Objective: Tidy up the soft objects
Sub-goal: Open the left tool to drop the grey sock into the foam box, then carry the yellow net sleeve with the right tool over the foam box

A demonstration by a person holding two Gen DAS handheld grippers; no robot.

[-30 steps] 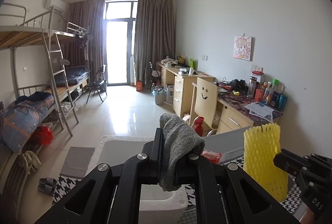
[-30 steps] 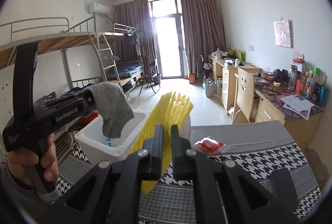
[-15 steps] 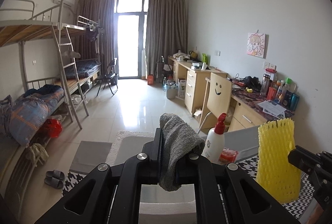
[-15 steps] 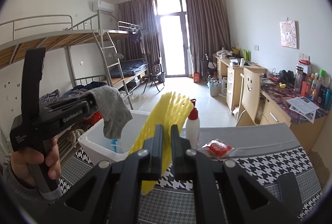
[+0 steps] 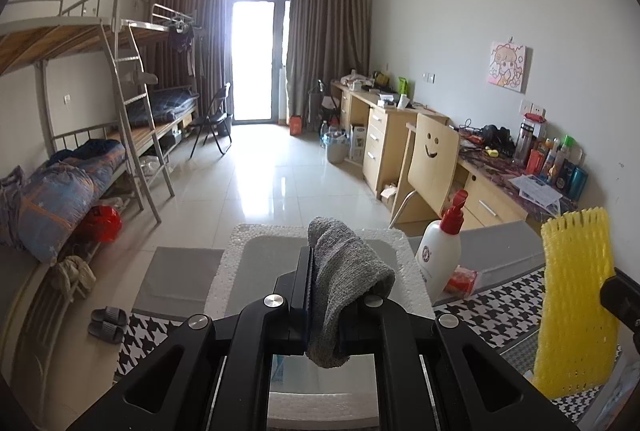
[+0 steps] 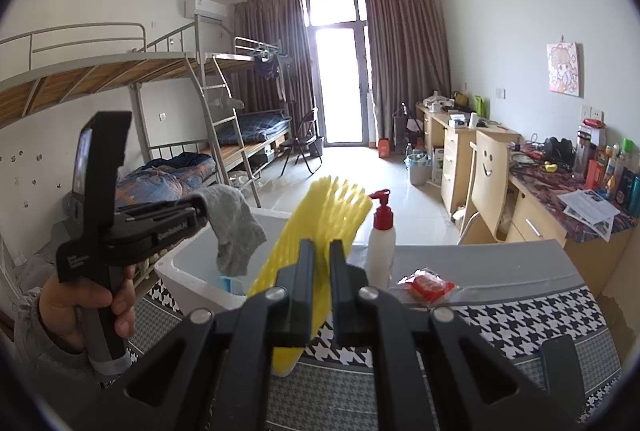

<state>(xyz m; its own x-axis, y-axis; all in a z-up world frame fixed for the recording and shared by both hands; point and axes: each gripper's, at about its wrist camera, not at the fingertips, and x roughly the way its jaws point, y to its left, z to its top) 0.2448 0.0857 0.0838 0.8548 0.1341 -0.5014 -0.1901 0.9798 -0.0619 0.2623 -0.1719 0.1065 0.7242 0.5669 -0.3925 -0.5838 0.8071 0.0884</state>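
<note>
Dangling from the clenched fingers of the left gripper [image 5: 325, 305], a grey sock [image 5: 347, 283] hangs lengthwise straight above the open white foam box [image 5: 236, 251], so the drop looks to lie directly below. Just beside it, the right gripper [image 6: 320, 267] grips a yellow foam net sleeve [image 6: 320, 219], its long axis tilted toward the box, over the houndstooth table [image 6: 532, 315]. A pump bottle [image 6: 382, 243] stands near; white lettering on the left gripper's body is too small to read surely.

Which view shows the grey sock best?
The right wrist view: the grey sock hangs side-on from the left gripper above the foam box. The left wrist view shows it bunched between that gripper's fingers.
</note>
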